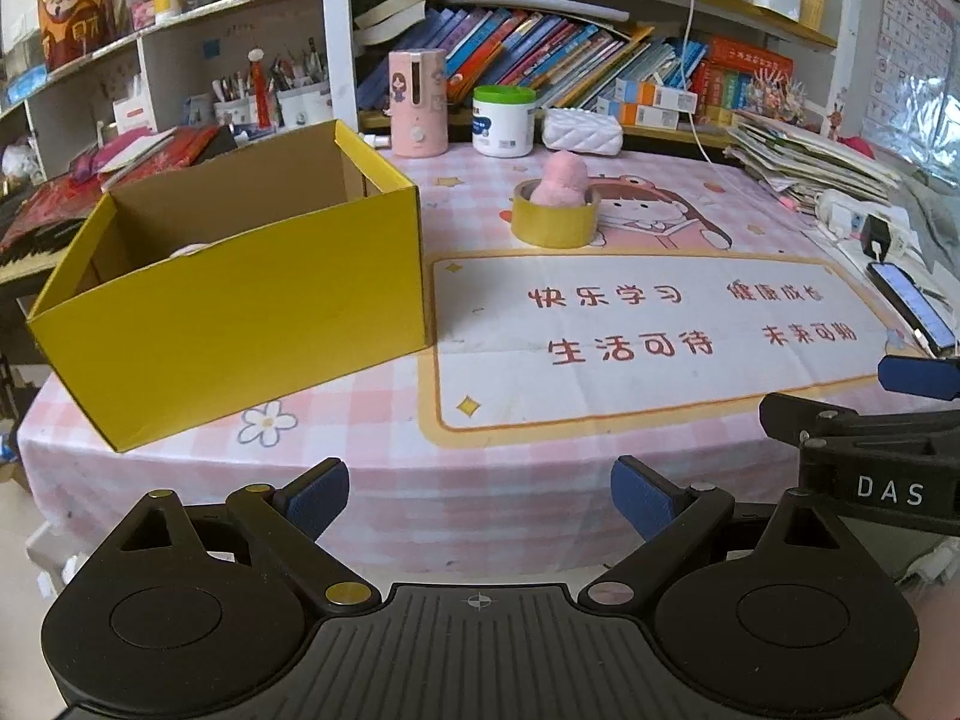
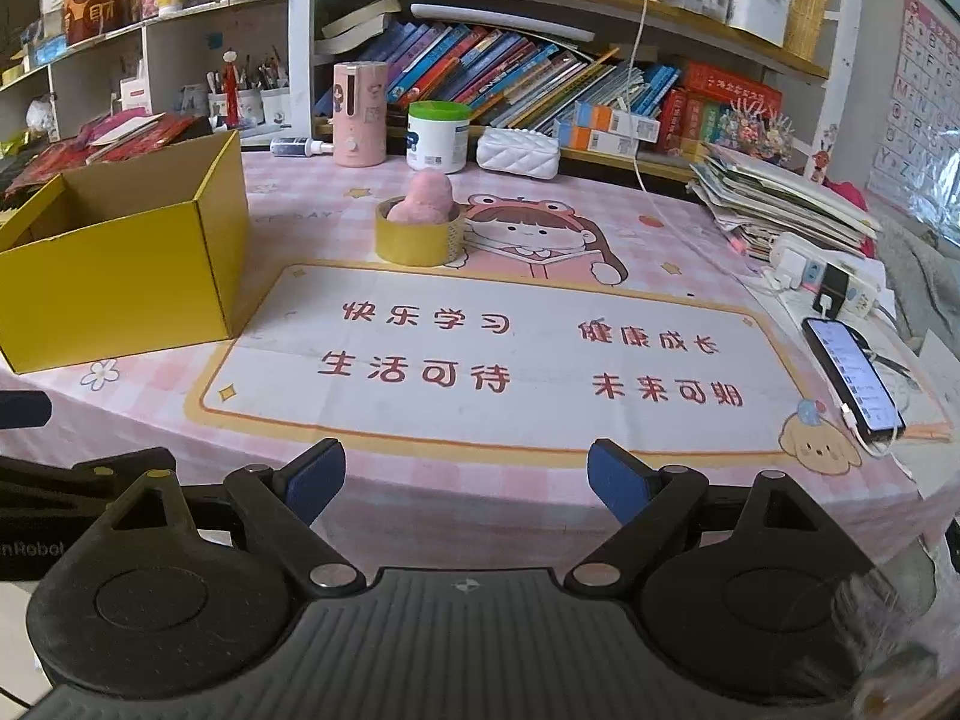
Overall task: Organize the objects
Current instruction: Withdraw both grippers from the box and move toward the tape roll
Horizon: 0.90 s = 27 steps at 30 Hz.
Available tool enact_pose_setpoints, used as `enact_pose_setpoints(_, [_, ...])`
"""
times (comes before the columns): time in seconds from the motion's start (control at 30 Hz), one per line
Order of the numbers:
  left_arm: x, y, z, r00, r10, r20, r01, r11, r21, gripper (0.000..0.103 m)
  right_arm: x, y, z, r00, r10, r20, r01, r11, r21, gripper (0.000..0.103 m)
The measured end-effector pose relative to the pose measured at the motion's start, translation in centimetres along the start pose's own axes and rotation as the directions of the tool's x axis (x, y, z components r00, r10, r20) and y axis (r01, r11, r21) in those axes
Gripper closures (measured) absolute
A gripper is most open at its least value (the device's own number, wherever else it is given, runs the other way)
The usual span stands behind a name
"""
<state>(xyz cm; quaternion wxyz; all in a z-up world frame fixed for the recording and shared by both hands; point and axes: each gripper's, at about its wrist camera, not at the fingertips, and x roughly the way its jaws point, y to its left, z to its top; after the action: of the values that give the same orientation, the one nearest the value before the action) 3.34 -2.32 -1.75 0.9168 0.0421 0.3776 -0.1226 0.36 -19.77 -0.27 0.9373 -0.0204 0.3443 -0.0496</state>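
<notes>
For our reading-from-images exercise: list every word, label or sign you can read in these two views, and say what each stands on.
"快乐学习", "健康成长", "生活可待", "未来可期": red characters on the table mat.
"DAS": white letters on the right tool, seen from the left wrist view.
"nRobot", cut off at the edge: on the left tool, seen from the right wrist view.
Alphabet letters on the wall poster: too blurred to read.
Book spines, white jar label, phone screen: too small to read.

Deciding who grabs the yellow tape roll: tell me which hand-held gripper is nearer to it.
Roughly equal, the right perhaps slightly nearer. The tape roll sits ahead and a little left of the right hand-held gripper; it lies ahead and right of the left hand-held gripper. Both are open at the table's near edge.
</notes>
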Motion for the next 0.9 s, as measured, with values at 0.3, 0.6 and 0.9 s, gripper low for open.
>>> enact_pose_setpoints(0.3, [2.9,-1.6,2.7,0.999,0.030,-0.013,-0.031,0.999,-0.033,0.004,3.5,-2.4,2.4,1.000,0.026,-0.015,-0.026,1.000,-0.008,0.015])
enact_pose_setpoints(0.6, [6.7,-4.2,5.8,0.999,0.050,-0.015,-0.051,0.997,-0.063,0.003,7.8,-5.7,5.7,0.998,0.052,-0.023,-0.053,0.998,-0.034,0.015])
enact_pose_setpoints(0.9, [9.3,-5.8,8.3,0.995,0.100,-0.014,-0.101,0.991,-0.091,0.003,12.2,-8.5,8.7,0.994,0.103,-0.033,-0.105,0.993,-0.048,0.015])
